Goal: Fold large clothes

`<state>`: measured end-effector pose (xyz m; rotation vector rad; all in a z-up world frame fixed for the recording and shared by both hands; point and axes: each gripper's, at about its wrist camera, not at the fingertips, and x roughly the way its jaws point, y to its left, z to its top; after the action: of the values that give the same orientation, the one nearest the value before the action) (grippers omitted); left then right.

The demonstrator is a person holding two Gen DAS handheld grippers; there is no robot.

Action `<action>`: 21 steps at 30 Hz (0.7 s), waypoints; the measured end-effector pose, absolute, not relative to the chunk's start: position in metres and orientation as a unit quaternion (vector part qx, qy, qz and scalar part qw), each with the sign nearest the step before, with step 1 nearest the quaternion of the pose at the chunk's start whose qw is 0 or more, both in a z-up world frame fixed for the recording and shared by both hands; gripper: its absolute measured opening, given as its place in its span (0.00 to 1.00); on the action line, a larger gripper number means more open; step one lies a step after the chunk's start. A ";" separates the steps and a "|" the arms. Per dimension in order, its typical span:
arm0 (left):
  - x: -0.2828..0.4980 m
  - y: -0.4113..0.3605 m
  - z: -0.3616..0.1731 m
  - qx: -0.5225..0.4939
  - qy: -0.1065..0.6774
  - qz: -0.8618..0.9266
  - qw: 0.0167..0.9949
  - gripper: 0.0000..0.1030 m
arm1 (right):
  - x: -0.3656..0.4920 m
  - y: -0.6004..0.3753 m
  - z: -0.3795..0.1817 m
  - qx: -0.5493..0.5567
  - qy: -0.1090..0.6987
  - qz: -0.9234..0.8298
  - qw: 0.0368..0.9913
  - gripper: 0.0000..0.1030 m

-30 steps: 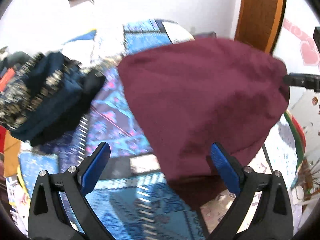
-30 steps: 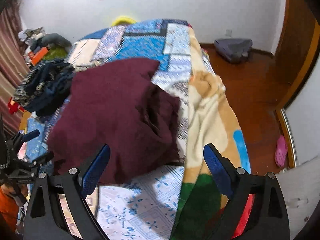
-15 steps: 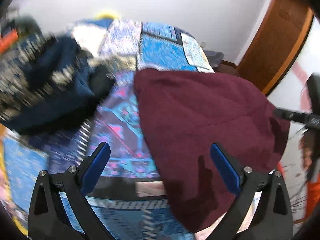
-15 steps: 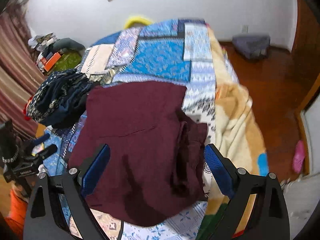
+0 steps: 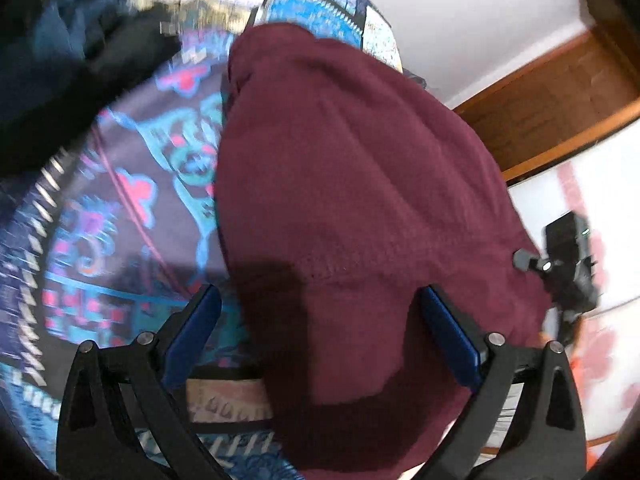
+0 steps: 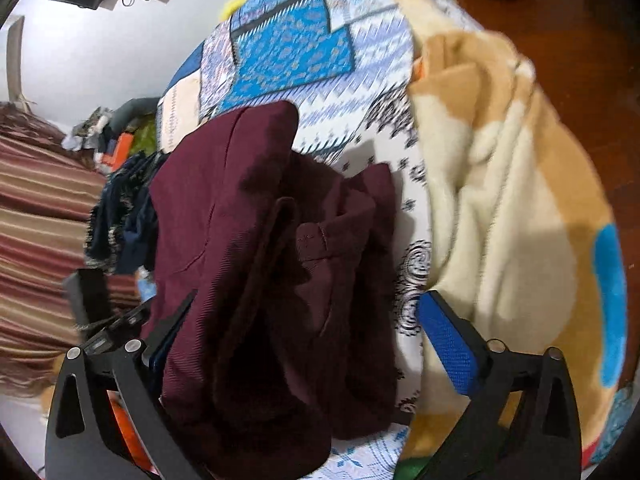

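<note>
A large maroon garment (image 5: 352,208) lies on the patterned bedspread (image 5: 132,200). In the right wrist view the maroon garment (image 6: 248,264) is bunched in thick folds, with a loose flap on its right side. My left gripper (image 5: 320,320) is open, low over the garment's near edge, its jaws wide and empty. My right gripper (image 6: 304,324) is open right over the bunched folds; cloth covers part of its left finger. The right gripper also shows in the left wrist view (image 5: 568,268) at the garment's far right edge.
A dark blue patterned pile of clothes (image 5: 68,60) lies left of the garment; it also shows in the right wrist view (image 6: 120,220). A cream and tan blanket (image 6: 508,208) lies on the bed's right side. Wooden floor (image 6: 580,40) lies beyond it.
Both grippers have dropped closer to the maroon garment. The garment now sits bunched in thicker folds in the right wrist view. Both grippers stay open.
</note>
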<state>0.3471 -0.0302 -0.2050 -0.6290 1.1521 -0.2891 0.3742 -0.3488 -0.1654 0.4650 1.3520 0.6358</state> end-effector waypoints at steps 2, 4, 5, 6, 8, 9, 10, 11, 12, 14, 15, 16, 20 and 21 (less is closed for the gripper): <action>0.354 -0.027 -0.217 -0.332 0.542 -0.159 0.755 0.98 | 0.379 -0.347 -0.166 0.209 0.617 0.297 0.698 1.00; 0.362 -0.025 -0.233 -0.380 0.549 -0.184 0.721 0.98 | 0.383 -0.342 -0.168 0.204 0.626 0.307 0.687 1.00; 0.364 -0.025 -0.235 -0.385 0.549 -0.185 0.719 0.98 | 0.385 -0.341 -0.169 0.203 0.631 0.310 0.682 1.00; 0.368 -0.027 -0.234 -0.382 0.549 -0.182 0.720 0.98 | 0.388 -0.340 -0.171 0.205 0.636 0.311 0.676 1.00; 0.370 -0.034 -0.230 -0.367 0.551 -0.172 0.729 0.98 | 0.393 -0.336 -0.177 0.216 0.649 0.310 0.660 0.99; 0.366 -0.037 -0.228 -0.360 0.552 -0.167 0.733 0.98 | 0.394 -0.334 -0.179 0.219 0.654 0.308 0.655 0.97; 0.363 -0.040 -0.225 -0.355 0.551 -0.164 0.737 0.97 | 0.394 -0.334 -0.179 0.223 0.656 0.307 0.652 0.93; 0.360 -0.041 -0.222 -0.348 0.550 -0.161 0.742 0.94 | 0.393 -0.333 -0.179 0.226 0.658 0.305 0.650 0.89; 0.358 -0.043 -0.219 -0.341 0.550 -0.159 0.746 0.88 | 0.391 -0.335 -0.176 0.227 0.657 0.302 0.652 0.86; 0.356 -0.047 -0.205 -0.321 0.547 -0.160 0.756 0.79 | 0.384 -0.335 -0.168 0.221 0.649 0.297 0.664 0.71; 0.354 -0.050 -0.197 -0.308 0.545 -0.160 0.763 0.73 | 0.381 -0.335 -0.162 0.216 0.645 0.294 0.672 0.67; 0.352 -0.049 -0.191 -0.299 0.543 -0.161 0.768 0.67 | 0.378 -0.335 -0.158 0.212 0.640 0.289 0.680 0.62; 0.344 -0.056 -0.148 -0.250 0.524 -0.172 0.796 0.50 | 0.368 -0.336 -0.147 0.221 0.633 0.271 0.691 0.47; 0.341 -0.057 -0.137 -0.241 0.517 -0.177 0.802 0.47 | 0.366 -0.336 -0.143 0.228 0.632 0.268 0.691 0.46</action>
<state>0.3411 -0.0567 -0.1366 -0.5165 1.1079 -0.3796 0.3660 -0.3364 -0.1429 0.5087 1.4123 0.5984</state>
